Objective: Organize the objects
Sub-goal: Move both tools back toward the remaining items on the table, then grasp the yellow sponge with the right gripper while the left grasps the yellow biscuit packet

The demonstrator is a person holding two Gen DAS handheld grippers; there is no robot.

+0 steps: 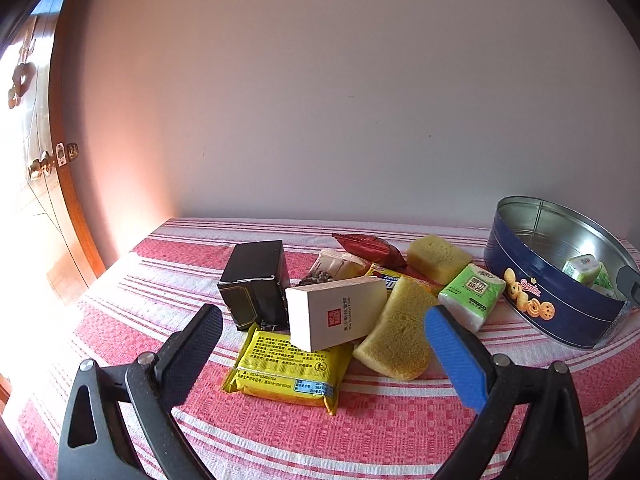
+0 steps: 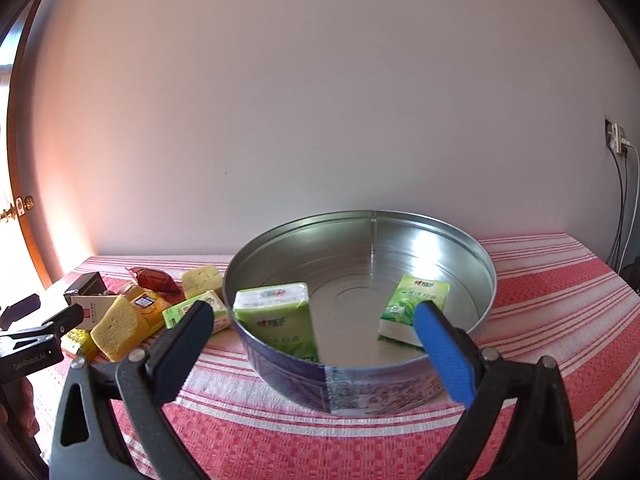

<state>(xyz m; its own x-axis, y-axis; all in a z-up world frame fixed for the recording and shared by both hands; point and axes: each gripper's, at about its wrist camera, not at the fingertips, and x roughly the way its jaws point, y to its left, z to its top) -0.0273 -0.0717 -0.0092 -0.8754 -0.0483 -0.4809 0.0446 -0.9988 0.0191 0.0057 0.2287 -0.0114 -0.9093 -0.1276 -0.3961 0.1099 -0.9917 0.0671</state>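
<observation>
1. Progress: judged early-to-mid. Two green tissue packs sat inside the cookie tin (image 2: pixel 360 360) – one (image 2: pixel 276 320) leaning at the near-left inner wall, centre of the right wrist view, the other (image 2: pixel 412 304) toward the right of the tin floor.
2. Left to do: most of the pile was on the striped cloth (image 1: pixel 360 420) outside the tin – black box (image 1: pixel 256 280), white box (image 1: pixel 336 316), yellow packet (image 1: pixel 284 368), two yellow sponges (near one (image 1: pixel 400 340), far one (image 1: pixel 438 258)), red wrapper (image 1: pixel 372 248), a third tissue pack (image 1: pixel 472 294), plus small bits behind, too cluttered to ID.
3. Left gripper (image 1: pixel 320 344): fingers spread wide, holding nothing. It hung low-centre in the left wrist view; the white box and yellow packet lay between its fingers' lines, just ahead, not touching as far as I could tell.
4. Right gripper (image 2: pixel 314 336): also spread apart, empty, at the tin's near rim, both placed packs just beyond the tips.
5. Tin sat right of the pile, third tissue pack nearest it.
</observation>
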